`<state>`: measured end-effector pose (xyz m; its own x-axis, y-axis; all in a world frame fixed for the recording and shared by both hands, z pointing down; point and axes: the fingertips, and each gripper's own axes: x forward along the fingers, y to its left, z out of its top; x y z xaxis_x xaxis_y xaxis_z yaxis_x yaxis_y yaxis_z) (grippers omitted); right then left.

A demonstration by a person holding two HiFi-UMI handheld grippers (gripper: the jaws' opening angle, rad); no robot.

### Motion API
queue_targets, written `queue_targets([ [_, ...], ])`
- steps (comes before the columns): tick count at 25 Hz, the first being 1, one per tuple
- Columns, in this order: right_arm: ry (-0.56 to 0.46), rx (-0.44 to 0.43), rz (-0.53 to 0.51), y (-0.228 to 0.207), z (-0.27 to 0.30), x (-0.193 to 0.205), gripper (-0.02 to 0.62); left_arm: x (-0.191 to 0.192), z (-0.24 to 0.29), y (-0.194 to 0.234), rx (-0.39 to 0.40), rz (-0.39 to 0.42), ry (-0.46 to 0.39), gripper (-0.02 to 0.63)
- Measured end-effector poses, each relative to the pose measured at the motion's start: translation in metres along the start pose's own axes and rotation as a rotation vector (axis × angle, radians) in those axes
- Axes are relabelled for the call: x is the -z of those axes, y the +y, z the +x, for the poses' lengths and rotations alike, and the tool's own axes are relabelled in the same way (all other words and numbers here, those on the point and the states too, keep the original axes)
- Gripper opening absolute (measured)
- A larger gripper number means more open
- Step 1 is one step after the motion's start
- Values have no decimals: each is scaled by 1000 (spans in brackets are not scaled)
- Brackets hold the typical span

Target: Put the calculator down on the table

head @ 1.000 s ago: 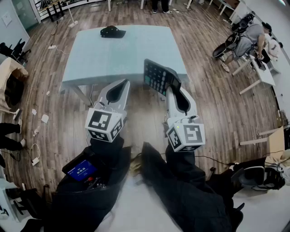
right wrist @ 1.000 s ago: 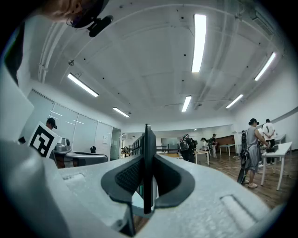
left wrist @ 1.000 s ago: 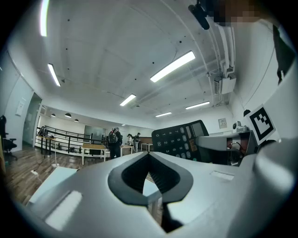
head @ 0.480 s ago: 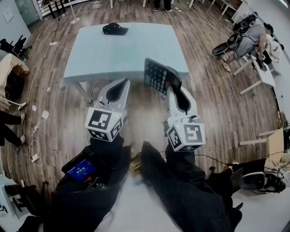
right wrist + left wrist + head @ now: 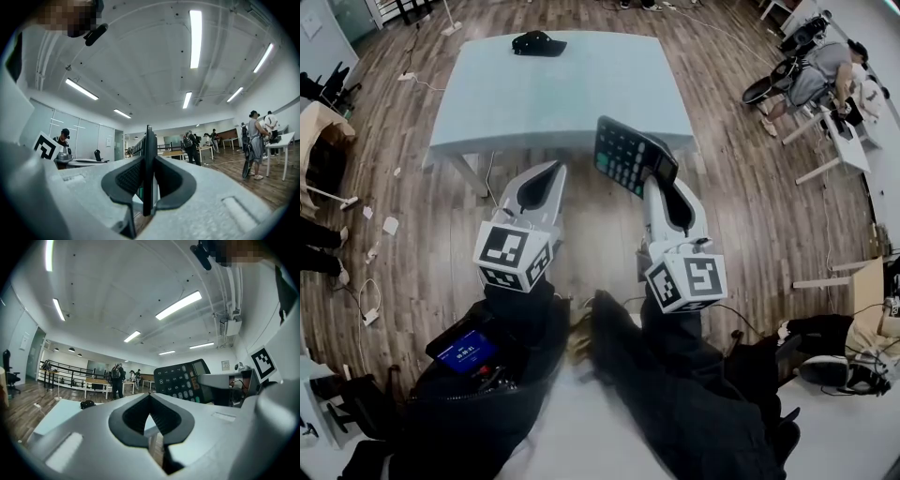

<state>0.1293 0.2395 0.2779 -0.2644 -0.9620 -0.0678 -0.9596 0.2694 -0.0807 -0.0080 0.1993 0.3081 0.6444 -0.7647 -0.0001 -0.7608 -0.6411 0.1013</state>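
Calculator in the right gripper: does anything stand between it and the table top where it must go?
Nothing visible does. The right gripper holds the calculator at the near edge of the table. The top beyond it is bare; only a black cap lies at the far edge, away from the path.

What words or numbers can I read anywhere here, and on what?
On the calculator keys: white digits, "0" and "00" just legible, the others too small.
On the blue screen: white print, blurred.
On the marker cube: black squares, no words.
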Motion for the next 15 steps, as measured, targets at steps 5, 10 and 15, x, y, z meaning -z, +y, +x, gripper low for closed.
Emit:
queue_targets([
  [5, 22, 16, 1, 18, -14, -1, 60, 2, -28, 5, -9, -20, 17, -2],
  [10, 38, 29, 2, 31, -14, 9, 60, 10, -45, 25, -33, -30, 31, -2],
  [15, 58, 43, 16, 39, -11, 25, 60, 27, -53, 36, -32, -49, 58, -2],
])
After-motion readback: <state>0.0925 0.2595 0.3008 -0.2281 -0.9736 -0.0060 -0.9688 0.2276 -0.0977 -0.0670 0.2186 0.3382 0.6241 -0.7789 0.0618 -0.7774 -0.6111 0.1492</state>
